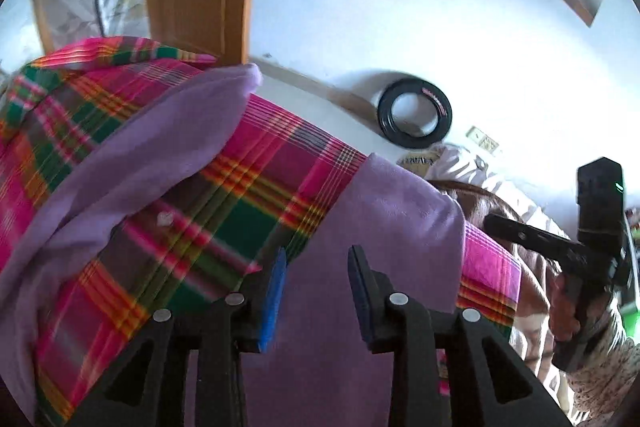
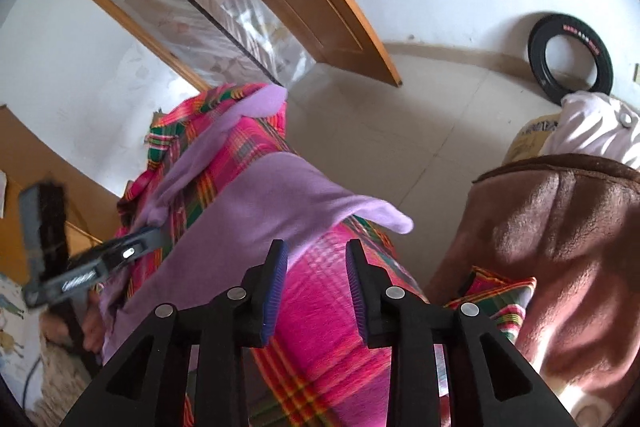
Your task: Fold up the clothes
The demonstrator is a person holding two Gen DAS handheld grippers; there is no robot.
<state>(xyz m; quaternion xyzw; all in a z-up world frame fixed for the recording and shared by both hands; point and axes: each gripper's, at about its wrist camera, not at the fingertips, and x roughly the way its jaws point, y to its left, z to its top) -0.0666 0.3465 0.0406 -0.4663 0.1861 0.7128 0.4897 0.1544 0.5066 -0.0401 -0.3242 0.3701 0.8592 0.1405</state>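
Lilac garment (image 1: 352,227): draped over pink plaid cloth (image 1: 248,187), directly ahead of and beneath left fingers.
Left gripper (image 1: 316,291): fingers apart, nothing clamped, nearer arm.
Right gripper (image 2: 316,291): fingers apart, over plaid; lilac hem just beyond, up-left.
Long axis: running diagonally away, toward door (image 2: 320,7).
Right view only: brown blanket (image 2: 560,247).

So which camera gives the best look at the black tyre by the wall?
The right wrist view: the black tyre shows sharp, only its base hidden by white cloth. In the left wrist view it is whole but washed out by glare.
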